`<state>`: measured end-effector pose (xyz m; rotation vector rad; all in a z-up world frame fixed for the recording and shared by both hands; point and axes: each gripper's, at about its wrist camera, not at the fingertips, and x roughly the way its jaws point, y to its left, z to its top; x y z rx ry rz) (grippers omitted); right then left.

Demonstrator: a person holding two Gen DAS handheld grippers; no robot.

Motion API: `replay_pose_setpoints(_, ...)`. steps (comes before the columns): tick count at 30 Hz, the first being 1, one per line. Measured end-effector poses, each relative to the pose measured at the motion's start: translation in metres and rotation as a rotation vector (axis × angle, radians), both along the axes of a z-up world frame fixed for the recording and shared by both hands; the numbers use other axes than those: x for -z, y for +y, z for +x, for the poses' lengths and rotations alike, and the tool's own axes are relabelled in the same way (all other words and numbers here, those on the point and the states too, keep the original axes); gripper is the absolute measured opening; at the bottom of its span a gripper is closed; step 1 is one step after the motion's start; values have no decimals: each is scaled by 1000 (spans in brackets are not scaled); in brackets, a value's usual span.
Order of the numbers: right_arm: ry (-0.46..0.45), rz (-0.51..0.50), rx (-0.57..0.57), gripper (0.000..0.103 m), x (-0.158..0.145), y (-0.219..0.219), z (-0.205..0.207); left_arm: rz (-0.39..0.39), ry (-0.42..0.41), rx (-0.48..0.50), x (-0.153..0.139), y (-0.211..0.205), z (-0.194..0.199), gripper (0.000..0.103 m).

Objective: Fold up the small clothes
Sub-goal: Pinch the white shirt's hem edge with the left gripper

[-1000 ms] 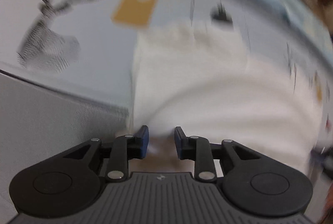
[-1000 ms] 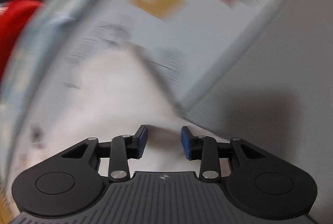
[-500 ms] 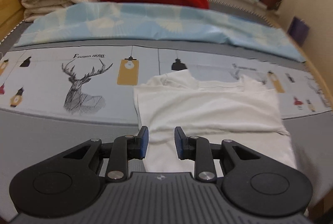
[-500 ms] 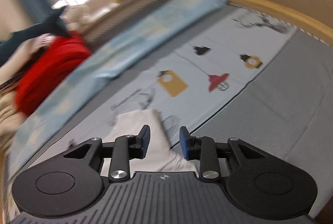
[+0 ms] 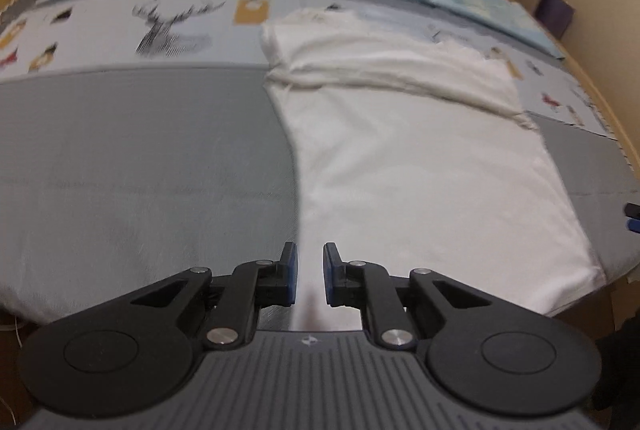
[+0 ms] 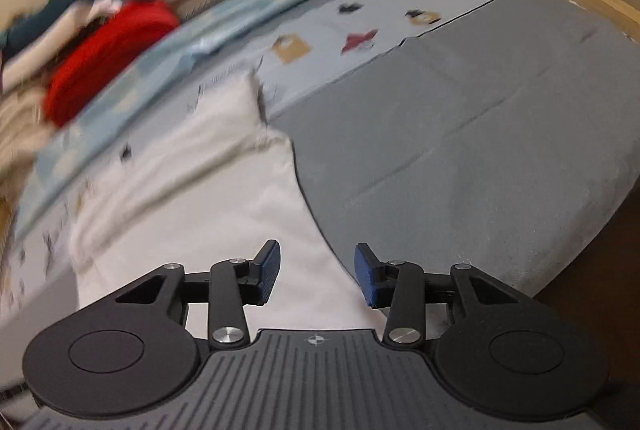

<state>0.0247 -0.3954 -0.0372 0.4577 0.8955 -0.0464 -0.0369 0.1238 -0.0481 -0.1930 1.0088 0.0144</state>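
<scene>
Now the white shirt (image 5: 420, 166) is laid flat; left gripper (image 5: 306, 272) closing empty, right gripper (image 6: 316, 270) opening, nothing held

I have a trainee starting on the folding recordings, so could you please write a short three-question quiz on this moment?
1. True or false: the white garment lies spread flat on the grey bedcover.
2. Which gripper stands wider apart: A) the left gripper, B) the right gripper?
3. Name the colour of the folded blanket at the far end of the bed.

Key
1. True; its sleeves are folded in across the chest.
2. B. The right gripper's jaws are opening, the left gripper's jaws are closing; neither presses on cloth, though the garment's near edge shows below both.
3. Red.
</scene>
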Motion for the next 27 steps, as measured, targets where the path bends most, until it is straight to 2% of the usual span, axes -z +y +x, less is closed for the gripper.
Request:
replay_pose_setpoints(2, -7, -53, -30, 43, 2, 3, 1, -40, 43, -26, 9, 8, 2, 14)
replay_pose_setpoints(4, 14, -56, -46, 43, 9, 1, 6, -93, 71, -29, 15, 13, 5, 14)
replay_pose_setpoints(9, 139, -46, -70, 43, 39, -1, 11, -150, 152, -39, 33, 15, 10, 15)
replay_pose_setpoints(18, 285, -104, -138, 44, 71, 7, 15, -110, 264, -50, 57, 17, 14, 20)
replay_pose_setpoints(23, 306, -115, -130, 46, 75, 7, 17, -106, 287, -34, 65, 10, 19, 27)
replay_pose_setpoints(27, 305, -166, -168, 49, 75, 17, 15, -95, 278, -30, 67, 6, 23, 27)
